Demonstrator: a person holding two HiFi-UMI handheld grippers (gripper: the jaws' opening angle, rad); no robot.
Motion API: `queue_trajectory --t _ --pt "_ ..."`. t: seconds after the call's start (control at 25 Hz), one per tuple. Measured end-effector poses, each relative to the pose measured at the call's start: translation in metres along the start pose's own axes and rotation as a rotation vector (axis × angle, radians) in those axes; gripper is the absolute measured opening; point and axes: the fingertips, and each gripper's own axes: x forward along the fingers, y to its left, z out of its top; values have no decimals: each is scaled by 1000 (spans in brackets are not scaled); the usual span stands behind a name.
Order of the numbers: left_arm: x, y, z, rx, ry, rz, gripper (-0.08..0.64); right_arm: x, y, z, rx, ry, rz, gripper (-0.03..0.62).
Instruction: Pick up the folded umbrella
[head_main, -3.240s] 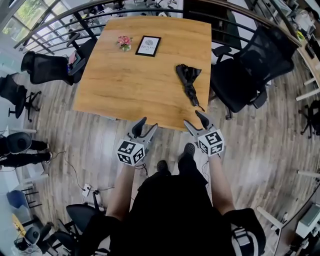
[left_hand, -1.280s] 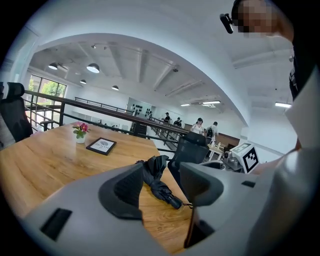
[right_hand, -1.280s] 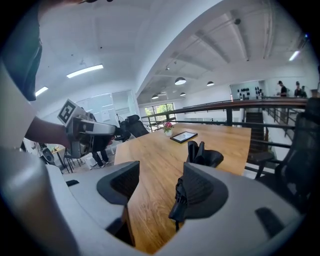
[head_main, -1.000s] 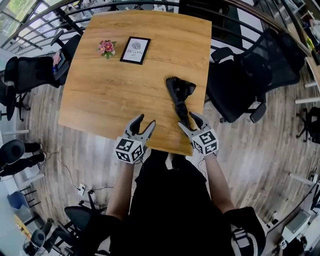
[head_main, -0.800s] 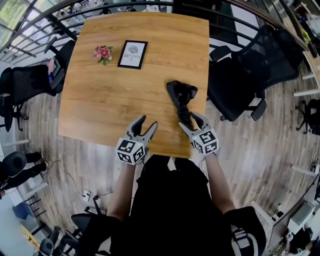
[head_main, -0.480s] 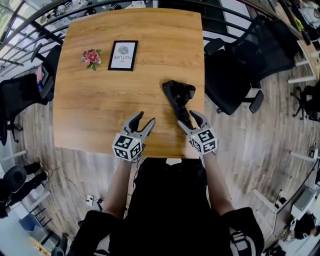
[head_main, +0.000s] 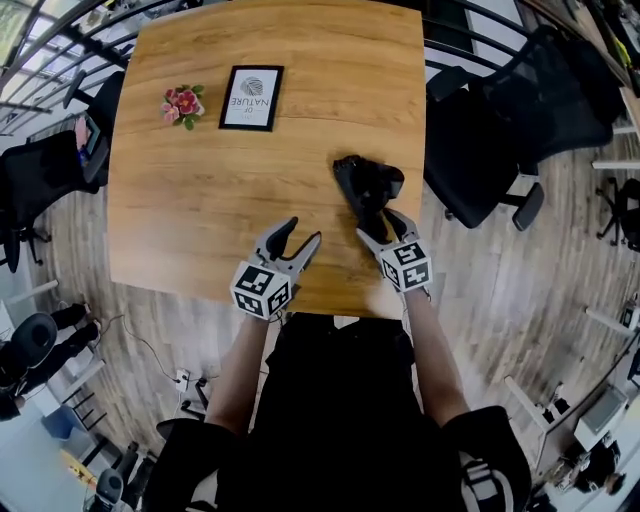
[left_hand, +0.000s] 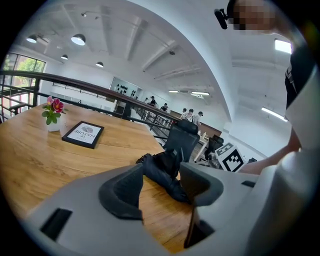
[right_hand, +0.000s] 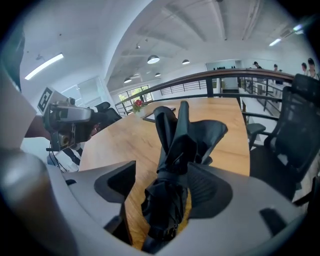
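Observation:
The folded black umbrella (head_main: 365, 195) lies on the wooden table (head_main: 200, 190) near its right front corner, handle end toward me. My right gripper (head_main: 383, 228) is lowered over that near end. In the right gripper view the umbrella (right_hand: 175, 150) runs between the jaws of the right gripper (right_hand: 162, 186), which are opening, with a gap at the left pad. My left gripper (head_main: 300, 235) hovers open over the table's front edge, left of the umbrella, with nothing between its jaws. From the left gripper (left_hand: 161, 192) the umbrella (left_hand: 165, 165) shows beyond the jaws.
A framed card (head_main: 251, 97) and a small pot of pink flowers (head_main: 181, 103) stand at the table's far left. Black office chairs sit to the right (head_main: 510, 120) and left (head_main: 50, 170) of the table. A railing runs behind it.
Both grippers have moved forward over the table's front edge. The right gripper has sunk onto the umbrella's near end, so the umbrella now lies between its jaws.

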Motion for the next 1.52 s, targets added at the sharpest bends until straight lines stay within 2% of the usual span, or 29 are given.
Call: queue_trajectory --t 0.32,0.52,0.6,0.72,1.12,1.52 --pt "0 16 -6 -30 23 60 250 38 -15 -10 24 85 -11 348" --pt "-6 28 -10 -39 37 79 250 49 -24 -13 25 115 -121 333" --pt "-8 30 -11 -39 40 81 250 54 -28 -16 26 119 -173 308" --pt "-11 31 -13 -37 41 79 250 57 -29 -16 9 116 -215 302" --pt "-33 29 -9 -3 25 56 250 54 -27 -13 -8 89 -258 261" --pt "-49 24 -7 34 5 30 250 51 -28 -10 5 64 -281 252"
